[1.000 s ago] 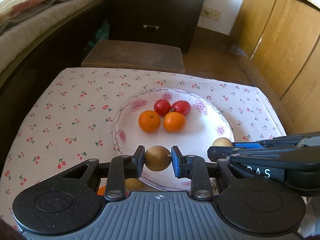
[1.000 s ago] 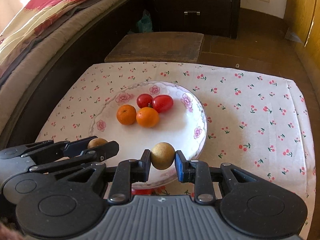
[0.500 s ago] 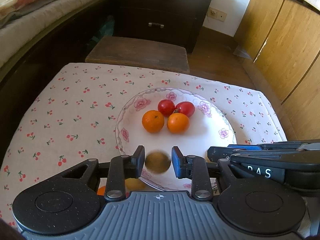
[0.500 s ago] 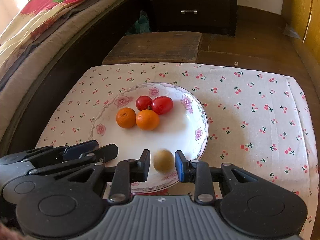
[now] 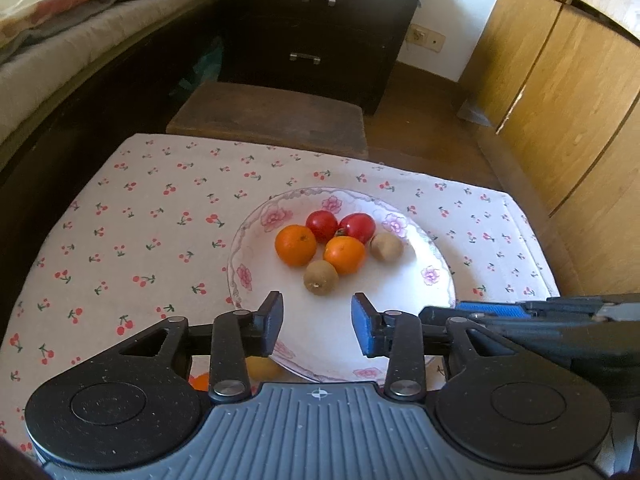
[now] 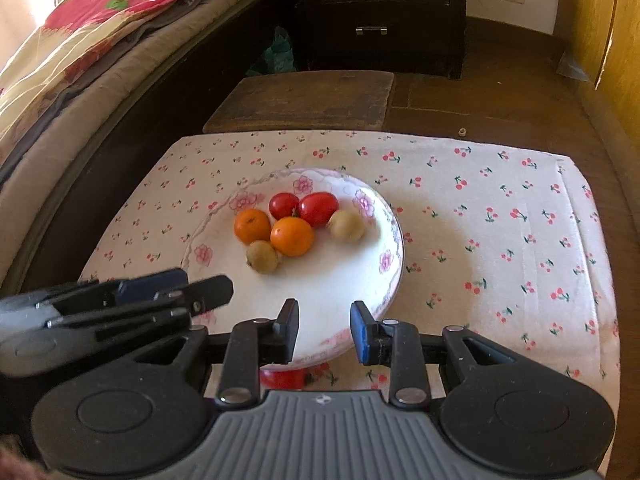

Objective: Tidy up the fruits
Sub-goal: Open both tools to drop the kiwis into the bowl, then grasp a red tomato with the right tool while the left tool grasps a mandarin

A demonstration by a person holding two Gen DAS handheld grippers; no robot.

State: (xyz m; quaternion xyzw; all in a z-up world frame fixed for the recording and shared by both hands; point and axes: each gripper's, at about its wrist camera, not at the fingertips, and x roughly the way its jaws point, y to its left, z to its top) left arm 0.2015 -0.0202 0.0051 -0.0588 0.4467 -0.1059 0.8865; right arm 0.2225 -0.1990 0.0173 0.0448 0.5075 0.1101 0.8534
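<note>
Resting just past both empty claws, two brown fruits (image 5: 320,277) sit in plate (image 5: 440,276) | left claw (image 5: 318,328) just spread, right claw (image 6: 325,330) gapped | small, round, roll easily; pinch sides gently.

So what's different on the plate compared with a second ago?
Both brown fruits were let go. The left hand-held gripper has just been opening; nothing sits between its jaws, and its fruit now lies beside the oranges. The right hand-held gripper is empty too; its fruit rests by the tomatoes. Oranges, tomatoes and plate stayed put.
</note>
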